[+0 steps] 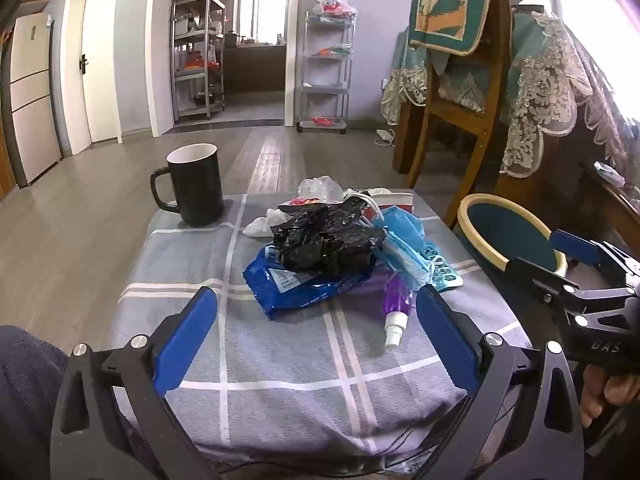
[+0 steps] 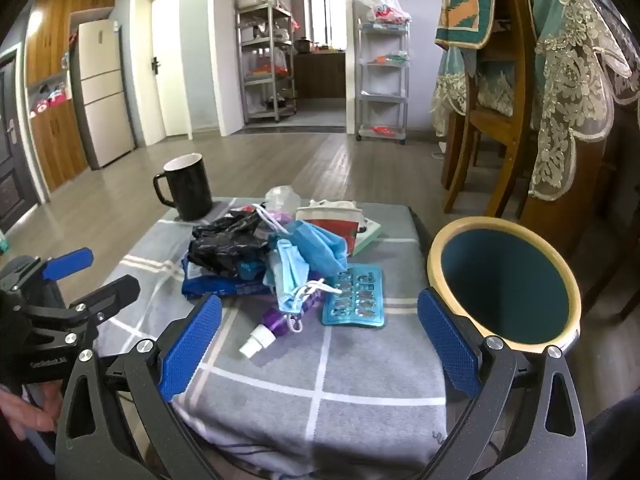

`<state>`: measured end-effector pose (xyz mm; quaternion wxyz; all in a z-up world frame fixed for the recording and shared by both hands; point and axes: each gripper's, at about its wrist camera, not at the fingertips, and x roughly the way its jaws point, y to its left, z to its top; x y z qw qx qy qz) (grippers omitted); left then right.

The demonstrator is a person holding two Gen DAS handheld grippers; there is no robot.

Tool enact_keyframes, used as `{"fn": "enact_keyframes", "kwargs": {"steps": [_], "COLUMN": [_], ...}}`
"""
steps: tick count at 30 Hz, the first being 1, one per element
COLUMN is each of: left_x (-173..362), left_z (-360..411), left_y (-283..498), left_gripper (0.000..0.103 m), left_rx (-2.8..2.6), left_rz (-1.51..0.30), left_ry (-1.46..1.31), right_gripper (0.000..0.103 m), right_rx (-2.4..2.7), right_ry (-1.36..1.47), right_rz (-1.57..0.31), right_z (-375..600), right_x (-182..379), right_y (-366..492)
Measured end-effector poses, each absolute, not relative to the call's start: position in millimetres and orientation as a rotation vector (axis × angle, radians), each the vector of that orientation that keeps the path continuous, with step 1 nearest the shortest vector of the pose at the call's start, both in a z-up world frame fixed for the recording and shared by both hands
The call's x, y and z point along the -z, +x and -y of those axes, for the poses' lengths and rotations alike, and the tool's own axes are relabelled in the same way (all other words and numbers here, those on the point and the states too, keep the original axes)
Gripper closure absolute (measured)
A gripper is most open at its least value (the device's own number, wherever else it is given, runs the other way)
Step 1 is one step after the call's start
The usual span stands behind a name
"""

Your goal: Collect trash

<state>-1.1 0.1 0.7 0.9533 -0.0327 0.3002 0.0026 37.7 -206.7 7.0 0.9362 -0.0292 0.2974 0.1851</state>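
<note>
Both grippers hover spread wide and empty over the near edge of a plaid cloth (image 1: 280, 368): the left gripper (image 1: 316, 320) at the bottom of its view, the right gripper (image 2: 320, 324) likewise. At frame centre lies the trash pile: a crumpled black bag (image 2: 226, 246) on a blue wrapper (image 1: 296, 288), blue face masks (image 2: 308, 256), a purple spray bottle (image 2: 272, 328) and a blister pack (image 2: 356, 294). A black mug (image 2: 186, 186) stands upper left; a teal bin (image 2: 504, 284) sits at right.
</note>
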Motion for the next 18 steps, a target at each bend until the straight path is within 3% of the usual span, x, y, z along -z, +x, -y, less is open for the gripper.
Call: {"fn": "enact_keyframes", "kwargs": {"steps": [18], "left_x": [-1.4], "left_z": [5.6], "left_y": [-0.3], "left_gripper": [0.006], "left_rx": [0.016], "left_rz": [-0.611], "left_ry": [-0.065], "right_gripper": [0.005], "right_rx": [-0.372], "right_ry": [-0.044], "right_rz": [-0.612], "right_z": [217.1], "right_x": [-6.9], "right_y": [37.9]}}
